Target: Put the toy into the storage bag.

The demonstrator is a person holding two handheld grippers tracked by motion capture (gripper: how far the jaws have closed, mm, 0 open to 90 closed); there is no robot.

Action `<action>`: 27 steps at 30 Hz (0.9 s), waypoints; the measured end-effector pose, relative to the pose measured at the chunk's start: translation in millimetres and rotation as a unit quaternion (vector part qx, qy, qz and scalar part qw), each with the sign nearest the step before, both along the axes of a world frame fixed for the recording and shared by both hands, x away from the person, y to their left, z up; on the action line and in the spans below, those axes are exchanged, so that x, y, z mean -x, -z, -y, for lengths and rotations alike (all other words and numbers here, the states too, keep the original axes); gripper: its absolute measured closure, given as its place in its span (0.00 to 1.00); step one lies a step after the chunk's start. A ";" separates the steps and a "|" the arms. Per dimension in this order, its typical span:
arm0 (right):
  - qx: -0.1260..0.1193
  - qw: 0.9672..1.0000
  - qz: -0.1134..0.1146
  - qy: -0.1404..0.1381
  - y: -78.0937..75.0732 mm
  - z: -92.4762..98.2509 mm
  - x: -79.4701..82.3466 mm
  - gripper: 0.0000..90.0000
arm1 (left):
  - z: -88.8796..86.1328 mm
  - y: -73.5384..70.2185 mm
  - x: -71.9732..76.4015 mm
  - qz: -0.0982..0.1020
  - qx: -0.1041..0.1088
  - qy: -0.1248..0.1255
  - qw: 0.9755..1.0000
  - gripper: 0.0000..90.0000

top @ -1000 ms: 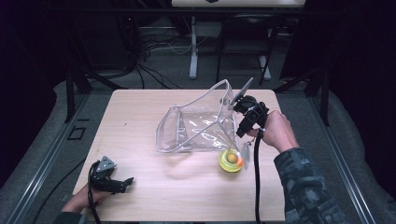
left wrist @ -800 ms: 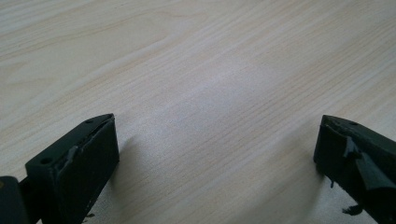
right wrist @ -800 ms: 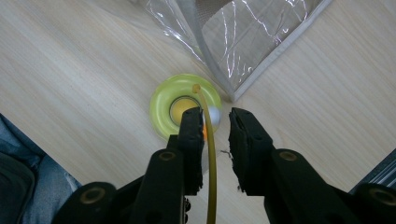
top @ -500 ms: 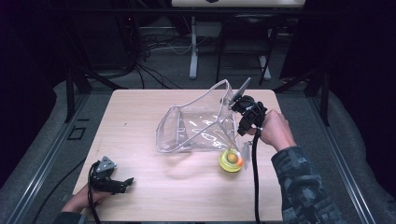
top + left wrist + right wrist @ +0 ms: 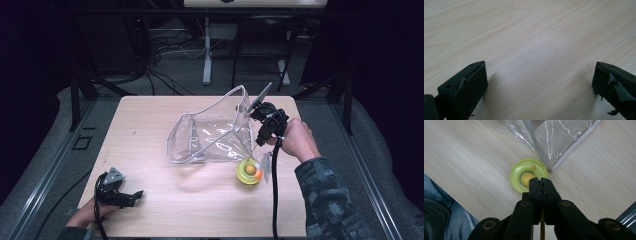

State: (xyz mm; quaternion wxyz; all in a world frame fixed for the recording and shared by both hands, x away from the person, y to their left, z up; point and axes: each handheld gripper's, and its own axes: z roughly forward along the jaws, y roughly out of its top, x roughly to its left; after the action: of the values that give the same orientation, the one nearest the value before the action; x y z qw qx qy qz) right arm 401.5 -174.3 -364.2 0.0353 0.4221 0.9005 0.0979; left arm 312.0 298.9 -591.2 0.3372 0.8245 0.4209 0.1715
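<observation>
Right claw [image 5: 539, 180] clamped on thin yellow stick [image 5: 534, 170] above yellow ring [image 5: 517, 178]; left claw [image 5: 540, 82] held wide open, nothing gripped, over bench [image 5: 536, 37]

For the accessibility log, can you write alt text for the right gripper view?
The right tool is shut on a thin yellow stick reaching down into a yellow-green ring on the wooden table. A clear plastic bag lies just beyond the ring.
</observation>
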 end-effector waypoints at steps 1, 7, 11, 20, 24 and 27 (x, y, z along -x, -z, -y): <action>0.002 1.000 -0.001 -0.004 -0.9 0.1 -0.1 0.97 | -0.1 0.0 0.0 0.000 0.000 0.000 1.000 0.00; 0.001 1.000 0.001 0.002 -5.6 3.6 0.8 0.97 | -0.1 -0.1 0.2 -0.001 -0.001 0.001 1.000 0.00; 0.002 1.000 0.004 0.004 -9.6 8.9 1.6 0.97 | 0.0 -0.1 0.1 0.000 -0.001 0.001 1.000 0.00; 0.009 1.000 0.006 0.017 -17.8 20.7 1.7 0.97 | -0.1 -0.1 0.2 -0.001 -0.001 0.001 1.000 0.00; 0.013 1.000 0.006 0.023 -21.8 25.5 0.6 0.97 | -0.1 -0.1 0.1 0.000 -0.001 0.001 1.000 0.00; 0.015 0.999 0.007 0.028 -24.0 29.2 -1.1 0.97 | 0.0 0.0 0.1 0.000 -0.001 0.001 1.000 0.00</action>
State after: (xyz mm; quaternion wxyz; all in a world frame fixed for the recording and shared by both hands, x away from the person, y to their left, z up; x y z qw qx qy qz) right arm 402.6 -203.5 -340.2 0.0503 0.4459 0.8895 0.0867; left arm 311.9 299.0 -591.1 0.3367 0.8251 0.4201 0.1711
